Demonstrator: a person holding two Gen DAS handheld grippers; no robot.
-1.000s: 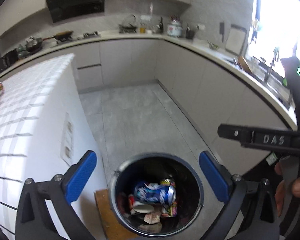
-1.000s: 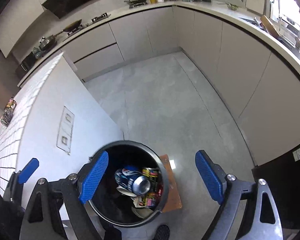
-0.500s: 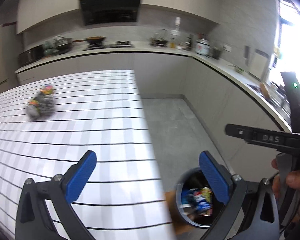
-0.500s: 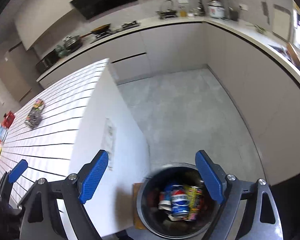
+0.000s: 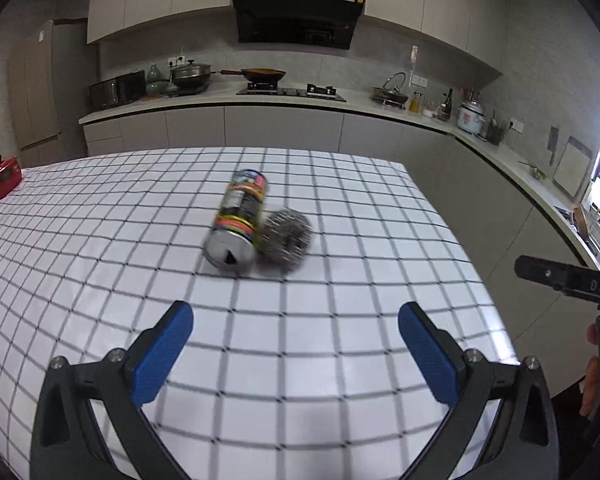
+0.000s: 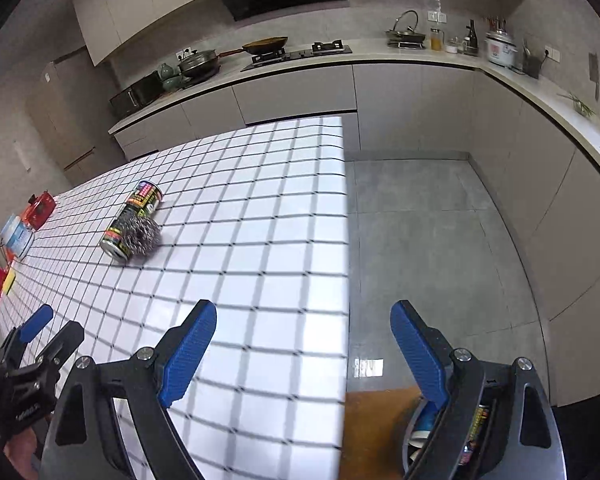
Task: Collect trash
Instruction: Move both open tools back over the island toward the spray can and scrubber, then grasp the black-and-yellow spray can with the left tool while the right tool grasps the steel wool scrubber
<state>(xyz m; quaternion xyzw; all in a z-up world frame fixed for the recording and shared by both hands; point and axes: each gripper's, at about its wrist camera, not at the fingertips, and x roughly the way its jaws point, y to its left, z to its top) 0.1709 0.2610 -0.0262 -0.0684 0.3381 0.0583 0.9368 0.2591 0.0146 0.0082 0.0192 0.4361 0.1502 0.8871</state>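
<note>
A colourful drink can lies on its side on the white checked island top, with a steel-wool scourer touching its right side. My left gripper hovers open over the island, short of both, nothing between its blue pads. In the right wrist view the can and scourer lie far left. My right gripper is open and empty over the island's right edge. The trash bin, holding cans, peeks out low right behind the right finger.
A red box sits at the island's far left, with a white-blue tub and red and yellow items near it. A brown board lies on the grey floor beside the bin. Kitchen counters line the back and right walls.
Both grippers swung left and up, away from above the trash bin to over the island. The can and scourer came into view ahead; the bin slid to the right view's bottom edge.
</note>
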